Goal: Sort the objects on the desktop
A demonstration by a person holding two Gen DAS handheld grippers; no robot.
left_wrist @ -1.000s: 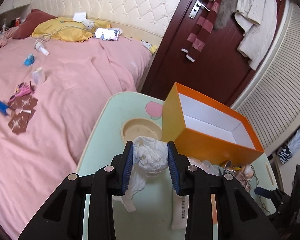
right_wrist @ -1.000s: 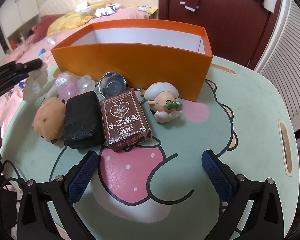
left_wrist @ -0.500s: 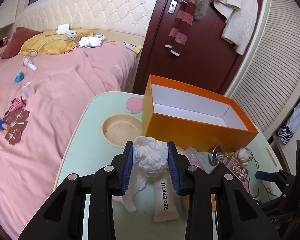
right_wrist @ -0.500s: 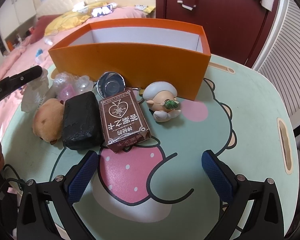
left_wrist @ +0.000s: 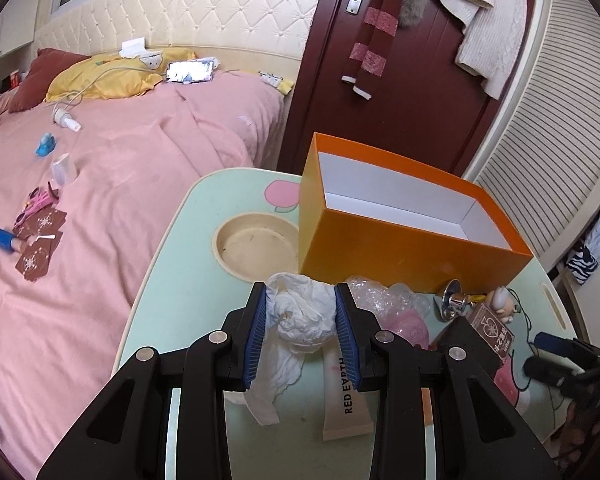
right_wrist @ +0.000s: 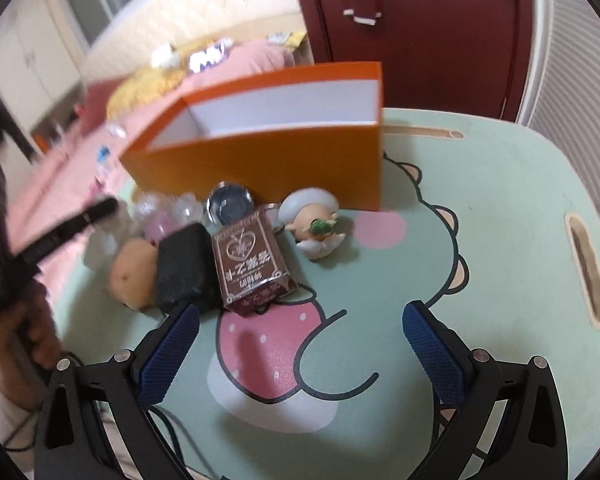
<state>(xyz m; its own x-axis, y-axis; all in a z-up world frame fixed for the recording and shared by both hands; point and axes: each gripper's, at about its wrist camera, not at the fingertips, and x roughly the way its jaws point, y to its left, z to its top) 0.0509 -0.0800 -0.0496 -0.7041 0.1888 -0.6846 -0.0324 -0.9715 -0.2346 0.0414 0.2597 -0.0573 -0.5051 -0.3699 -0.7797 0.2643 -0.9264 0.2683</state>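
My left gripper [left_wrist: 301, 328] is shut on a crumpled white tissue [left_wrist: 302, 318], held above the near left part of the table. The orange box [left_wrist: 404, 240] stands open and empty behind it. In the right wrist view my right gripper [right_wrist: 300, 340] is open over the pink strawberry print, nothing between its pads. Ahead of it lie a brown card pack [right_wrist: 252, 258], a black block [right_wrist: 184, 268], a tan plush [right_wrist: 134, 274], a small figurine [right_wrist: 314, 222] and a shiny metal knob [right_wrist: 230, 202], all in front of the orange box [right_wrist: 260, 160].
A cream tube marked RED EARTH [left_wrist: 346, 398] lies under the tissue. Clear plastic wrap [left_wrist: 380, 294] sits by the box. A round recess [left_wrist: 256, 246] is sunk in the mint table [left_wrist: 172, 280]. A pink bed [left_wrist: 120, 168] lies to the left; a slot [right_wrist: 586, 268] cuts the table's right edge.
The left view has rolled and now faces the box more squarely, tissue still gripped. The right gripper has shifted and rolled, so the box and objects appear tilted and blurred.
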